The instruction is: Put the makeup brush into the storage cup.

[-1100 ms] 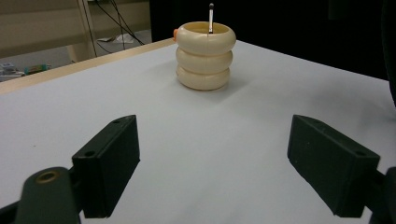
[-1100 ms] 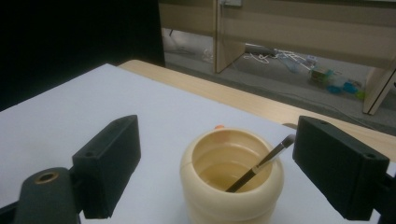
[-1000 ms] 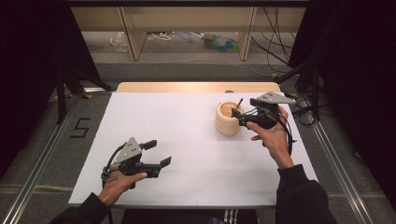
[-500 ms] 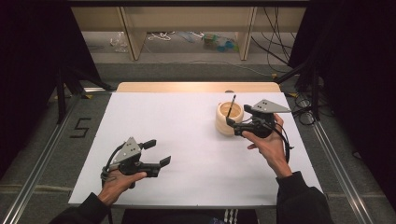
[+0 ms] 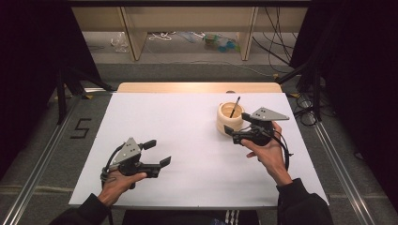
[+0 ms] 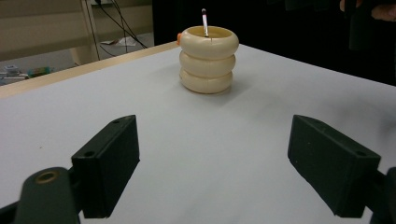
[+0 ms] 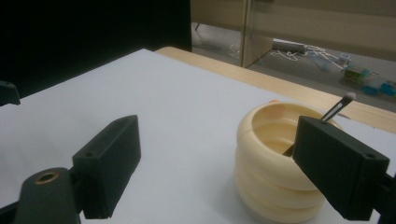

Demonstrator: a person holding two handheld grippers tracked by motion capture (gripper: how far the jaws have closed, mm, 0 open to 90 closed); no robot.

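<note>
Cream ribbed ring-stacked holder (image 5: 230,117), thin black stick (image 5: 234,107) inside, plain white tabletop (image 5: 187,126), black grippers with grey plates.

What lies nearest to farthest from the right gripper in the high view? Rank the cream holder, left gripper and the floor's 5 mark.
From the right gripper:
1. Cream holder, just beside its jaws.
2. Left gripper, near table edge, left side.
3. 5 mark, on the floor, far left.

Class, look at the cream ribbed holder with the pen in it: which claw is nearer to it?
The right claw is nearer, just beside the holder. The left claw sits far off near the table's front-left.
</note>
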